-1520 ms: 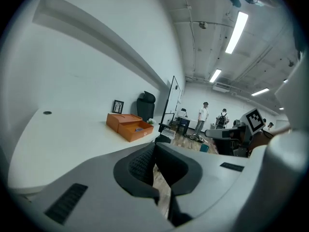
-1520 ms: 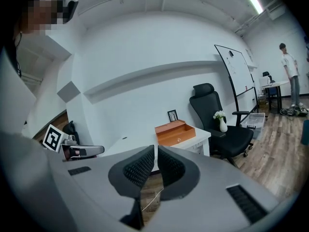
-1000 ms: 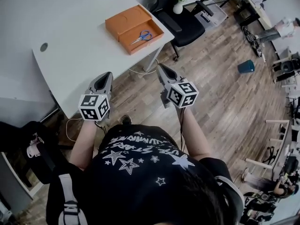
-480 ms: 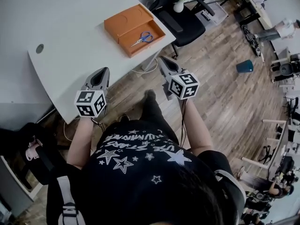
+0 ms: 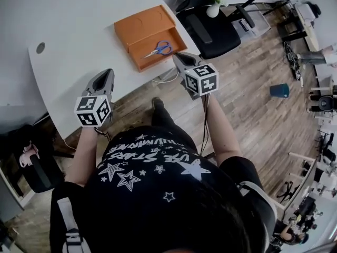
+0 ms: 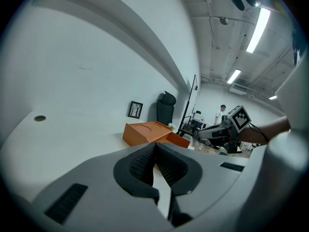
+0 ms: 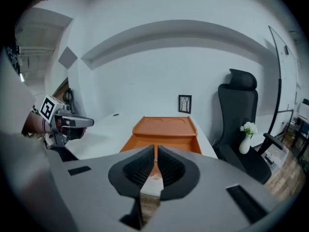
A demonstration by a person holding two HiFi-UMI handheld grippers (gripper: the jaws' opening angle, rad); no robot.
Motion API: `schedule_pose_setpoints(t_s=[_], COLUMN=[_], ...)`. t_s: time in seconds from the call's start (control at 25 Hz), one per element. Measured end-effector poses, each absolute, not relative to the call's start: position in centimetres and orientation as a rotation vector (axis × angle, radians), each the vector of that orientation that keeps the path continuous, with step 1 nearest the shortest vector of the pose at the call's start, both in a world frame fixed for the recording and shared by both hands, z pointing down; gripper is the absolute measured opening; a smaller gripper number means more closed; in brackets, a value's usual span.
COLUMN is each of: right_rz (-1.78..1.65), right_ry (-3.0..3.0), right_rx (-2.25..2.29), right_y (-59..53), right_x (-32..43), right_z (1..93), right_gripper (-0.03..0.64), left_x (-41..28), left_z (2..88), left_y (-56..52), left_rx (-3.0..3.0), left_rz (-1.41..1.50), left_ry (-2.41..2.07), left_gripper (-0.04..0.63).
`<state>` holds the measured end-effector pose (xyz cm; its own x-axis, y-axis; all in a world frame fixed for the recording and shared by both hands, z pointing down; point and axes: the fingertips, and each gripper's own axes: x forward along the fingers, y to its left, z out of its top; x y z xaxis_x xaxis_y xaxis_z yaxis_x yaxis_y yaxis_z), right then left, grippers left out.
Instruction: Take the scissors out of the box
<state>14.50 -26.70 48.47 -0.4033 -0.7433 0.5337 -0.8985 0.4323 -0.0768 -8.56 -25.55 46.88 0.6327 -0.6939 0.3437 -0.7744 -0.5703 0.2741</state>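
An orange box [image 5: 141, 26] lies on the white table [image 5: 73, 30], its lower tray open toward me. Blue-handled scissors [image 5: 160, 49] rest in that tray. My right gripper [image 5: 177, 57] is shut and empty, its tip at the table's edge just in front of the tray; in the right gripper view the box [image 7: 164, 128] is straight ahead past the jaws [image 7: 156, 150] and the scissors are hidden. My left gripper [image 5: 108, 73] is shut and empty, over the table's near edge, well left of the box [image 6: 148, 133].
A black office chair [image 5: 210, 28] stands right of the table, with a white vase of flowers [image 5: 214, 8] beyond it. A picture frame [image 7: 185, 103] leans on the wall behind the box. A cable hole [image 5: 40, 47] marks the table's left part. Wooden floor lies below.
Both grippers have moved forward toward the table. The right one went from over the floor to the table's edge by the box; the left one now reaches the table's near edge.
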Motion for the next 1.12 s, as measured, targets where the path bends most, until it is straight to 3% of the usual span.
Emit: schedule_pose_setpoints(t_s=[0.64, 0.76, 1.12], right_rz=[0.279, 0.243, 0.025], right_ry=[-2.230, -2.217, -2.064], right_rx=[0.672, 0.528, 0.159], right_y=[-37.0, -36.6, -36.1], right_x=[18.8, 17.9, 17.4], right_z=[52.1, 52.8, 55.4], right_gripper=[0.057, 0.155, 0.186], left_x=[-2.5, -2.7, -2.0], left_z=[48.0, 47.9, 48.1], left_y=[-32.4, -32.5, -33.1], left_rx=[2.234, 2.203, 2.126], left_rz=[0.298, 0.278, 0.253], left_ry=[-1.442, -1.485, -1.565], left_gripper=[0.018, 0.018, 0.018])
